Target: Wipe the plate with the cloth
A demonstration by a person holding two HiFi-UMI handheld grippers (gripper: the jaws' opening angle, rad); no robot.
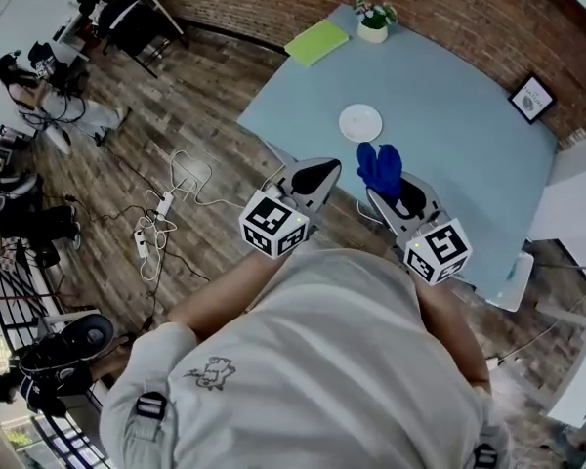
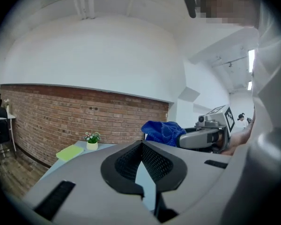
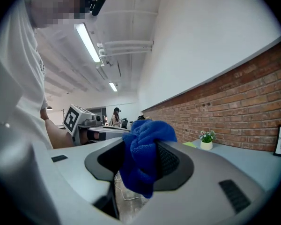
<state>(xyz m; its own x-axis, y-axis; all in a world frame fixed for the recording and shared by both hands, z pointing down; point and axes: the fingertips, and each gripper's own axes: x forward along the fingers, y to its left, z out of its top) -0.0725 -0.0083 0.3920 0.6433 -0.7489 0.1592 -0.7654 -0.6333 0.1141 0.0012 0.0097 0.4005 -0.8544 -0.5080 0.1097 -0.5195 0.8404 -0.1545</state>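
A small white plate (image 1: 360, 122) lies empty near the middle of the light blue table (image 1: 449, 125). My right gripper (image 1: 386, 186) is shut on a bunched blue cloth (image 1: 380, 167), held up off the table's near edge; the cloth (image 3: 145, 161) hangs between the black pads in the right gripper view. To its left, my left gripper (image 1: 317, 176) is shut with nothing in it, also raised short of the table. In the left gripper view the shut left gripper (image 2: 141, 161) points level toward the brick wall, with the cloth (image 2: 163, 131) and the right gripper's body at its right.
A green pad (image 1: 315, 41) and a small potted plant (image 1: 373, 22) sit at the table's far corner. A framed picture (image 1: 532, 98) leans by the brick wall. Cables and a power strip (image 1: 142, 245) lie on the wooden floor at left. A white stool (image 1: 516, 281) stands at right.
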